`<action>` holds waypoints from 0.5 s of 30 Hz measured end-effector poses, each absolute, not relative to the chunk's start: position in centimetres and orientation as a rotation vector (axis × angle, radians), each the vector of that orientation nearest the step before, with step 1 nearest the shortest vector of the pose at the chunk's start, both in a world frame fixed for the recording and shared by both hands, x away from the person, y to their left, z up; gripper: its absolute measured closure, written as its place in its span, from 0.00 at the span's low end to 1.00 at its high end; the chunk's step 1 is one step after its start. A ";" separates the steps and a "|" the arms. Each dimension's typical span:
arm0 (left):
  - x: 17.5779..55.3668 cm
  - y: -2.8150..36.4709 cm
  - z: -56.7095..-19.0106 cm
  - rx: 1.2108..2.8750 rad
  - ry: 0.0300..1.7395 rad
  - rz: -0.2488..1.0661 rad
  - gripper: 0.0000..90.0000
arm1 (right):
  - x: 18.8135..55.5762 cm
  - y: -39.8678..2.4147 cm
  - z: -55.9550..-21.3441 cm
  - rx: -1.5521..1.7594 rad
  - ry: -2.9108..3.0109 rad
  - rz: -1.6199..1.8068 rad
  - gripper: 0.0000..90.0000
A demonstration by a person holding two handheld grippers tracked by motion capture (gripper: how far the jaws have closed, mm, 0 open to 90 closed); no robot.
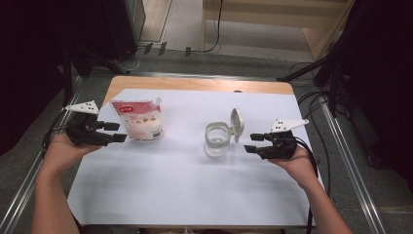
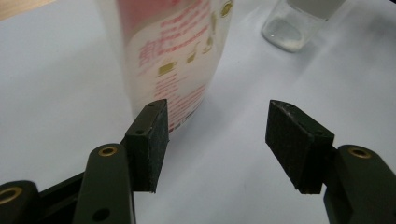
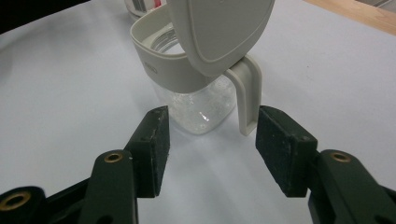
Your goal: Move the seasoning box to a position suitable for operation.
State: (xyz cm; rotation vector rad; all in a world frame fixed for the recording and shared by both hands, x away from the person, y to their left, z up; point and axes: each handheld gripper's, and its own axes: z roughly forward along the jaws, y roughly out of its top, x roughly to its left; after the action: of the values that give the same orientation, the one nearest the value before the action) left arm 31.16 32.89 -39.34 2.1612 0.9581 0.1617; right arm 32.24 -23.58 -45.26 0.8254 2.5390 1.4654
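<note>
Left-centre: upright red-and-white pouch (image 1: 139, 119), contents not visible, left gripper (image 1: 118, 132) just beside it, jaws apart on nothing; centre-right: clear jar (image 1: 217, 139) with lid flipped up, whitish residue at bottom, right gripper (image 1: 253, 143) near it, jaws apart, empty; white sheet (image 1: 185, 180) over wooden table (image 1: 195, 84).

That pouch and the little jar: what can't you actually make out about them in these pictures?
- Pouch: its print is too small in the high view, blurred in the left gripper view, top cut off by the edge.
- Jar: its raised lid hides the opening in the right gripper view; contents unclear.
</note>
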 end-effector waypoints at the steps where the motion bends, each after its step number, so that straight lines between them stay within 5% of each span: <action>1: 31.3 33.2 -39.5 2.151 0.960 0.162 0.45 | 32.2 -23.6 -45.3 0.823 2.540 1.466 0.50; 15: 34.3 32.4 -39.2 2.096 0.903 0.194 0.46 | 31.9 -23.3 -45.5 0.828 2.556 1.443 0.51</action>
State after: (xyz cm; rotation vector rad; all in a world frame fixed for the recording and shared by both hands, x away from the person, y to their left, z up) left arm 34.27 32.43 -39.23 2.0964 0.9026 0.1938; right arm 31.86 -23.31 -45.54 0.8280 2.5559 1.4429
